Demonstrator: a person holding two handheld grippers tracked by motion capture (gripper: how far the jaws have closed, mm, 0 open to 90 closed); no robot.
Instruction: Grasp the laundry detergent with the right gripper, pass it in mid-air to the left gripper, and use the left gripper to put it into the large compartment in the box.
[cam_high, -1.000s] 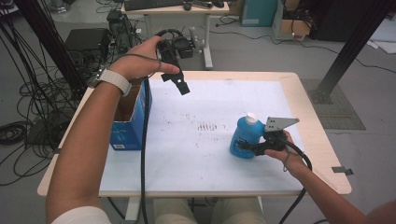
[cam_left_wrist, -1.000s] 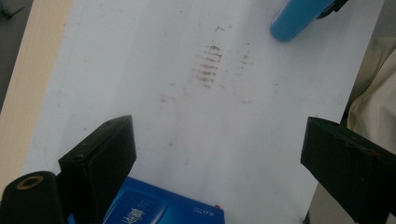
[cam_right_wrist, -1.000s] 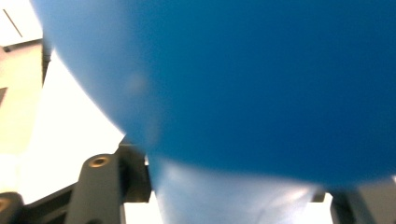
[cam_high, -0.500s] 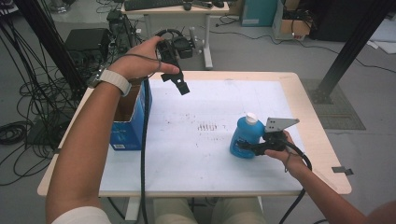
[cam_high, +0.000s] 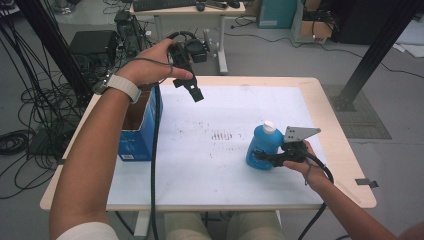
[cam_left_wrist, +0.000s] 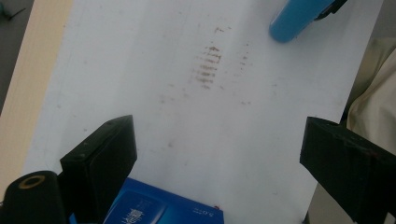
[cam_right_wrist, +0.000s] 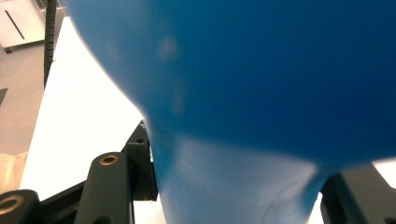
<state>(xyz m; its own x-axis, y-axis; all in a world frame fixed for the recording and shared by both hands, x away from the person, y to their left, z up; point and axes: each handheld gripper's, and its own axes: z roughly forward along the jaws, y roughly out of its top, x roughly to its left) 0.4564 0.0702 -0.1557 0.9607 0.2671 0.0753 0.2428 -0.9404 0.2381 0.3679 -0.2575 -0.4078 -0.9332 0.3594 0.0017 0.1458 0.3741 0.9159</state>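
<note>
Fingers (cam_right_wrist: 140, 186) of the right gripper (cam_high: 270, 159) are being kept clamped on the lower body of the blue bottle (cam_high: 262, 147), which is being held upright on the tabletop (cam_high: 225, 105) at its near right part, its white cap uppermost and its long axis vertical. In the right gripper view the bottle's blue wall is being pressed between the two black fingers at close range. The left gripper (cam_high: 192, 91) is being held in the air over the far left part of the tabletop, its fingers (cam_left_wrist: 100, 158) being kept wide apart with nothing between them and pointed down and toward the right. From those open fingers the bottle is lying to the right and nearer the person, well apart, so the right hand is judged by far the nearer one. An open blue cardboard box (cam_high: 142, 127) is being left standing at the left edge, just below the left forearm. Between box and bottle only a patch of brownish marks (cam_high: 222, 135) is lying on the white surface, so nothing is judged to be blocking a move of the bottle leftward toward the box.
</note>
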